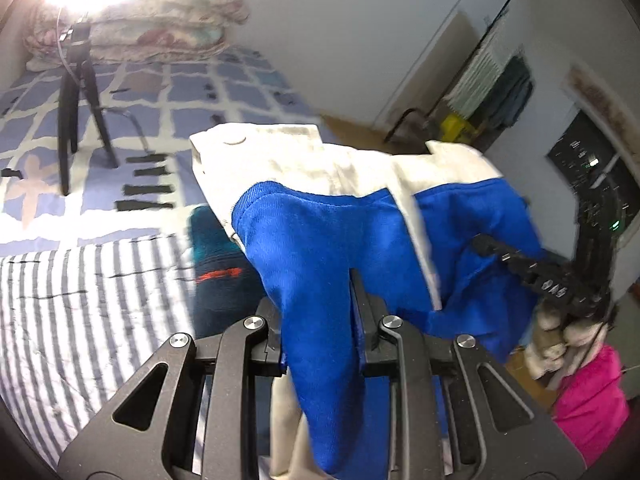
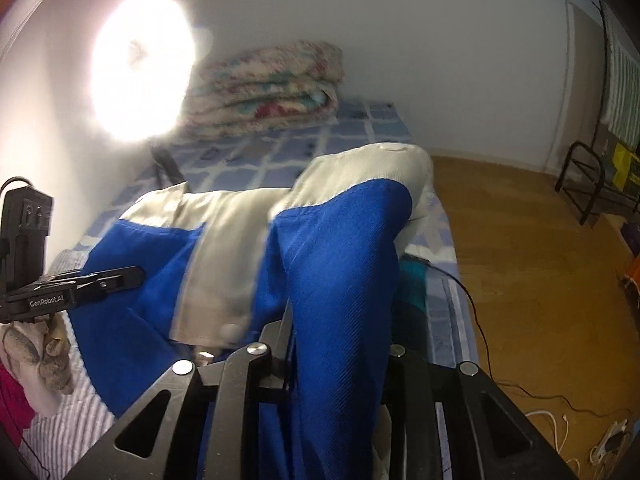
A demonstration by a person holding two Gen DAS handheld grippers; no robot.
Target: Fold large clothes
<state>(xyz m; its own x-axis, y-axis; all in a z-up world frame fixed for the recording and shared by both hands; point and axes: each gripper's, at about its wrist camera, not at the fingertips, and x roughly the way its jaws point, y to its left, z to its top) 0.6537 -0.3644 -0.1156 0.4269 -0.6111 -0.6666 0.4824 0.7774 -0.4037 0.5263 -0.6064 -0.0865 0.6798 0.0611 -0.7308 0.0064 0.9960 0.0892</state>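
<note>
A large blue and white garment (image 1: pixel 320 240) hangs in the air between both grippers above the bed; it also fills the right wrist view (image 2: pixel 340 248). My left gripper (image 1: pixel 320 300) is shut on a fold of its blue cloth, which drapes over the jaws. My right gripper (image 2: pixel 340 332) is shut on another blue fold. The right gripper shows at the right of the left wrist view (image 1: pixel 520 268), the left gripper at the left of the right wrist view (image 2: pixel 80 284). The fingertips are hidden by cloth.
The bed has a blue checked sheet (image 1: pixel 180 92) and a striped cover (image 1: pixel 80 300). A dark tripod (image 1: pixel 76 100) stands on it, with a folded floral quilt (image 2: pixel 268 88) at the head. A dark teal garment (image 1: pixel 216 248) lies below. Wooden floor (image 2: pixel 520 260) with cables lies right.
</note>
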